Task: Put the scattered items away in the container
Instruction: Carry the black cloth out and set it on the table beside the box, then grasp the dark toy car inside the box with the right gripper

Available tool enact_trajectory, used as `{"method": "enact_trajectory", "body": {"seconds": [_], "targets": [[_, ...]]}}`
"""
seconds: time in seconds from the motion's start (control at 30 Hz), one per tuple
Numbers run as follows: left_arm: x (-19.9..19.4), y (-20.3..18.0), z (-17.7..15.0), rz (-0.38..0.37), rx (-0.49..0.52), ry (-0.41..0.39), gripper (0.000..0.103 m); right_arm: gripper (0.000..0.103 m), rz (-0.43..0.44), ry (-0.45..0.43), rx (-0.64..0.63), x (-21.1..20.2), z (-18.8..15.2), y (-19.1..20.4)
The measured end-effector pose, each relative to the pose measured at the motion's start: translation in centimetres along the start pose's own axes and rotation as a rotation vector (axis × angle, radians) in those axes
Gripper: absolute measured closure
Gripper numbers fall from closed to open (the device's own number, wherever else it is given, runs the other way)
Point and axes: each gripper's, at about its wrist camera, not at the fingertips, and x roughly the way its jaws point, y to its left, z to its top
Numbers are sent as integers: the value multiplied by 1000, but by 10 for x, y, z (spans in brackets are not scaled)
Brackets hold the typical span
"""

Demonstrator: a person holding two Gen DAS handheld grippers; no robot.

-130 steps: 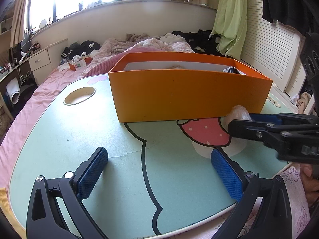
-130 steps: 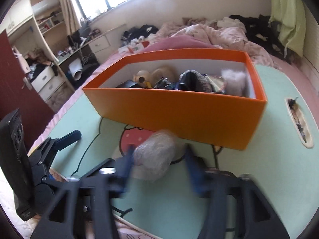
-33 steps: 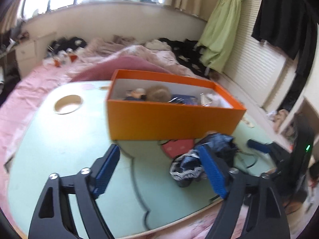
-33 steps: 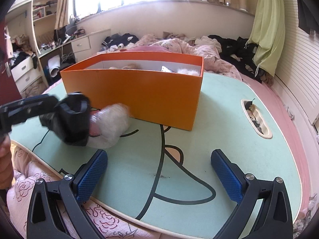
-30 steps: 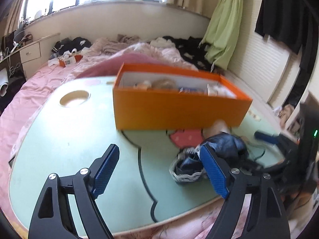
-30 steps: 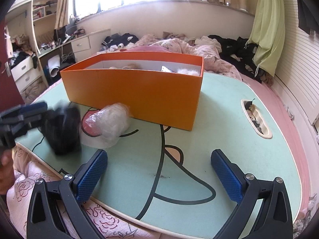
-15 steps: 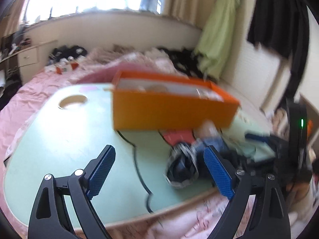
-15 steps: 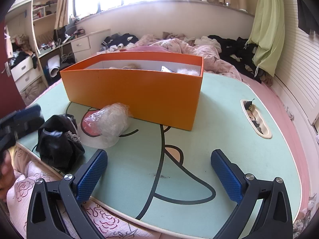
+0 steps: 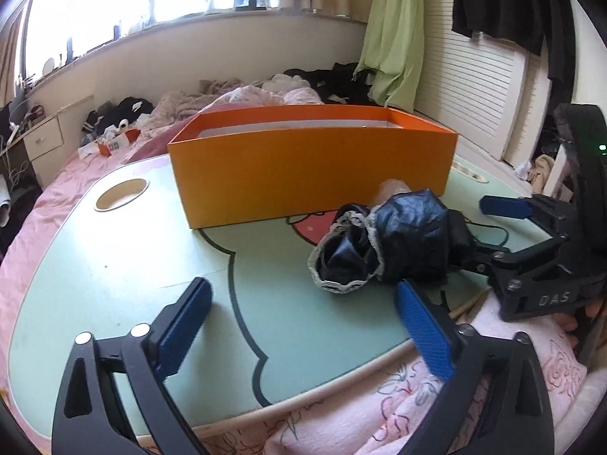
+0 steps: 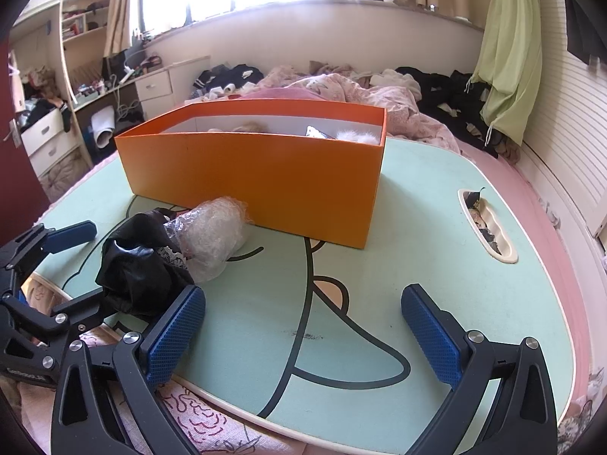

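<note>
As seen head-on, orange box (image 10: 258, 178) long axis crosswise, black garment (image 9: 383, 246) crumpled beside it

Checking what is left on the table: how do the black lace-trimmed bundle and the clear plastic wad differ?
The black bundle is dark, opaque and lace-edged; the plastic wad is pale and see-through. The bundle lies near the table edge; the wad sits against the orange box. Both are crumpled, touch each other and lie outside the box.
</note>
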Motion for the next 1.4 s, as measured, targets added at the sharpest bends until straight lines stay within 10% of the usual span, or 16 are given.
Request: {"method": "enact_trajectory", "body": {"seconds": [0.3, 0.5, 0.8, 0.97, 1.4], "targets": [[2, 1, 3, 9, -9, -7, 0, 9, 229, -105, 34, -50, 84, 6], [2, 1, 3, 8, -9, -11, 0, 40, 202, 134, 4, 27, 158, 32], [1, 1, 3, 8, -8, -11, 0, 46, 200, 420, 33, 114, 149, 36], [2, 1, 4, 8, -7, -12, 0, 73, 189, 400, 9, 114, 146, 35], [2, 1, 3, 8, 4, -17, 0, 74, 327, 165, 160, 56, 164, 1]]}}
